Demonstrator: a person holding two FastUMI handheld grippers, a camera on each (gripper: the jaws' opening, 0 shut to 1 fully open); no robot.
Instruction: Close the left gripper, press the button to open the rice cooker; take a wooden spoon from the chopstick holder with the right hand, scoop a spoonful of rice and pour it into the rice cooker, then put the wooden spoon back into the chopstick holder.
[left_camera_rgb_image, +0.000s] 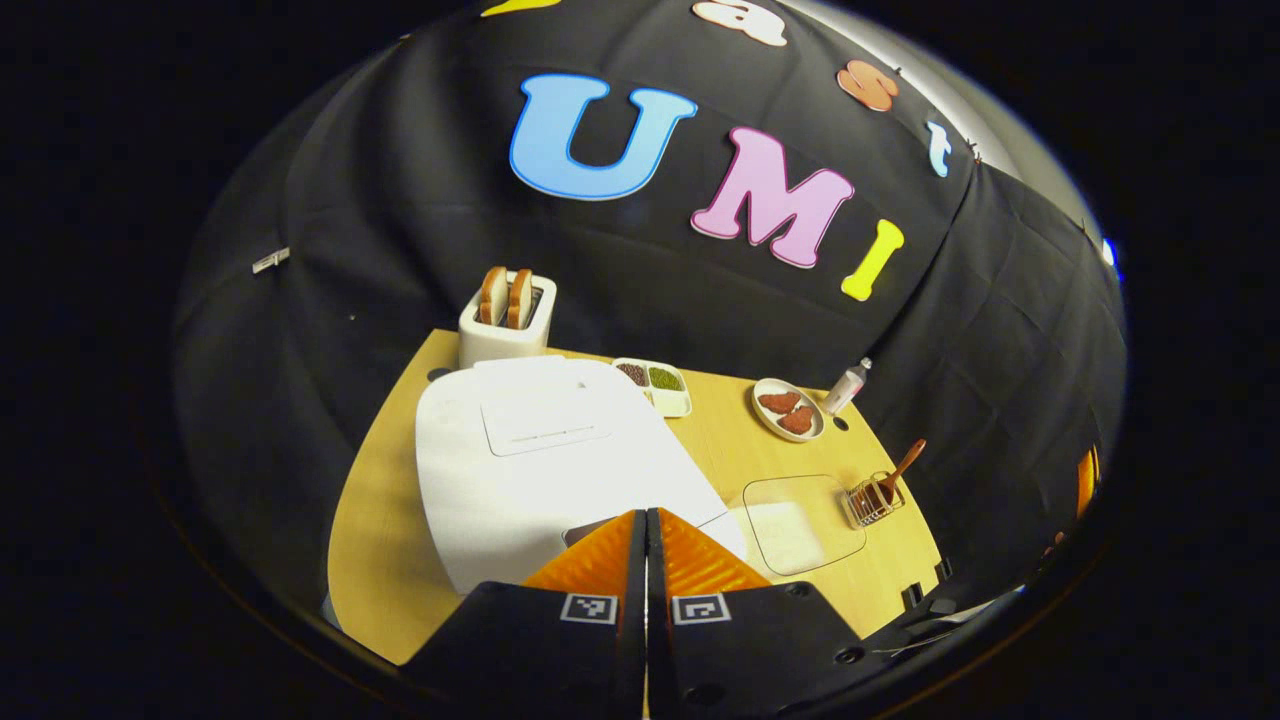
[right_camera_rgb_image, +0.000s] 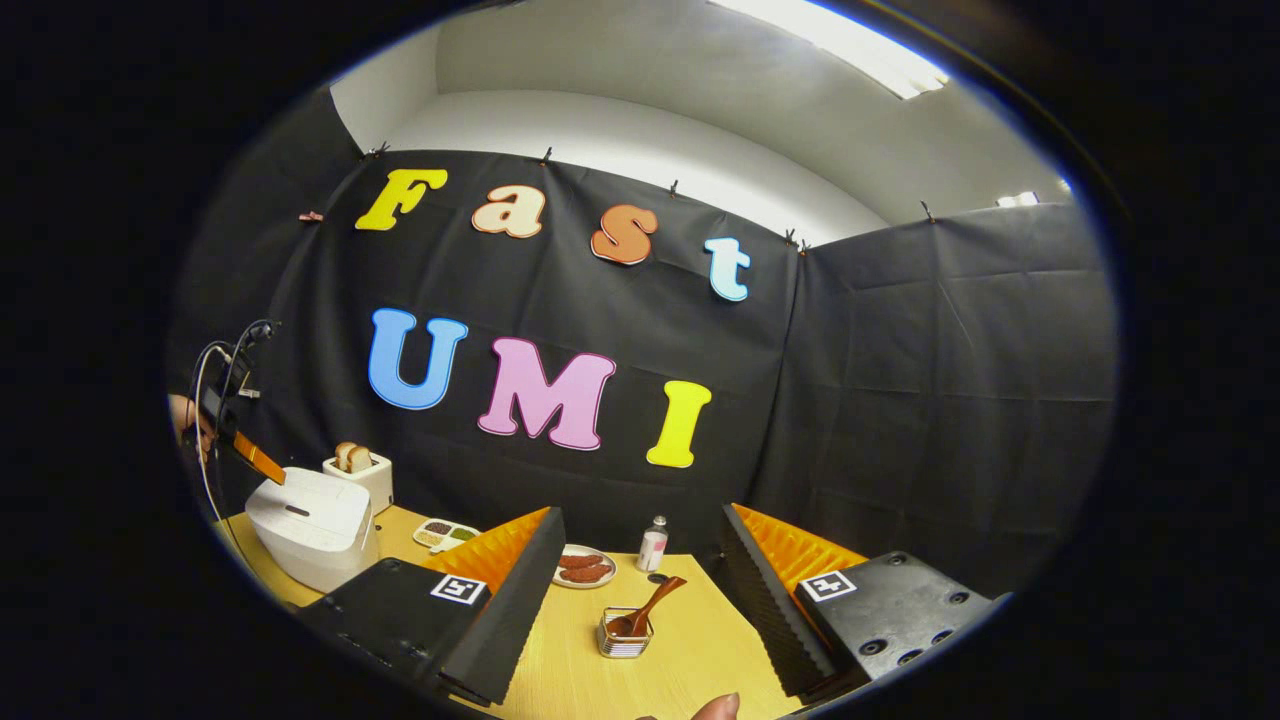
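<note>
The white rice cooker (left_camera_rgb_image: 520, 460) sits with its lid down, just beyond my left gripper (left_camera_rgb_image: 645, 514), whose fingers are pressed together with nothing between them. Their tips hover over the cooker's front edge by a grey button (left_camera_rgb_image: 583, 531). In the right gripper view the left gripper (right_camera_rgb_image: 272, 472) slants down at the cooker (right_camera_rgb_image: 310, 525), apart from it. A wooden spoon (right_camera_rgb_image: 655, 603) leans in the wire chopstick holder (right_camera_rgb_image: 623, 635), ahead of and below my right gripper (right_camera_rgb_image: 645, 520), which is open and empty. A clear box of rice (left_camera_rgb_image: 800, 520) lies next to the holder (left_camera_rgb_image: 873, 498).
A toaster (left_camera_rgb_image: 505, 320) with bread stands behind the cooker. Along the back of the wooden table (left_camera_rgb_image: 375, 540) are a divided dish (left_camera_rgb_image: 655, 385), a plate (left_camera_rgb_image: 788, 410) of red pieces and a small bottle (left_camera_rgb_image: 847, 385). A hand (right_camera_rgb_image: 185, 415) holds the left gripper.
</note>
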